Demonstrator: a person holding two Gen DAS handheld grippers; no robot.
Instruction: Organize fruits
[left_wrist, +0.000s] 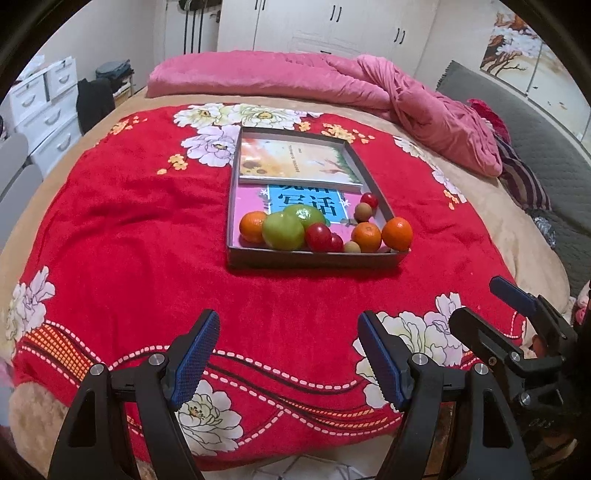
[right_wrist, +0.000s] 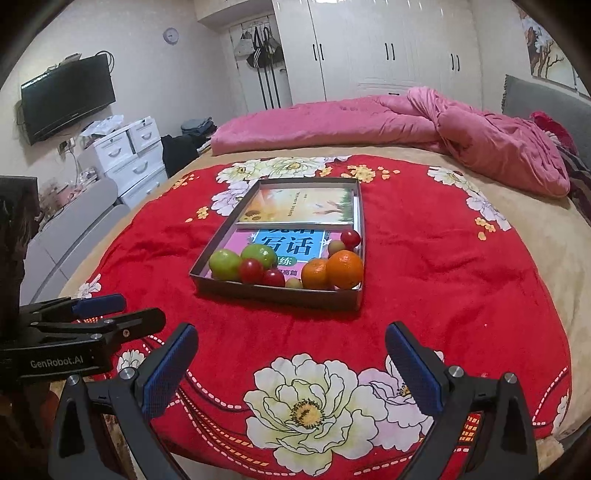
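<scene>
A shallow grey tray (left_wrist: 314, 258) (right_wrist: 273, 293) lies in the middle of a red floral blanket. At its near end sit several fruits: two green apples (left_wrist: 283, 230) (right_wrist: 224, 264), oranges (left_wrist: 397, 232) (right_wrist: 345, 268), small red fruits (left_wrist: 317, 236) (right_wrist: 251, 270) and small beige ones (left_wrist: 363, 211) (right_wrist: 336, 246). My left gripper (left_wrist: 288, 315) hovers open over the blanket, short of the tray, with nothing between its blue pads. My right gripper (right_wrist: 291, 328) is likewise open and empty, beside the left one. Each gripper shows at the edge of the other's view.
Two books (left_wrist: 295, 160) (right_wrist: 299, 208) fill the tray's floor under and behind the fruit. A crumpled pink quilt (left_wrist: 424, 103) lies across the far side of the bed. White drawers (right_wrist: 129, 155) and a wall TV (right_wrist: 66, 98) stand to the left.
</scene>
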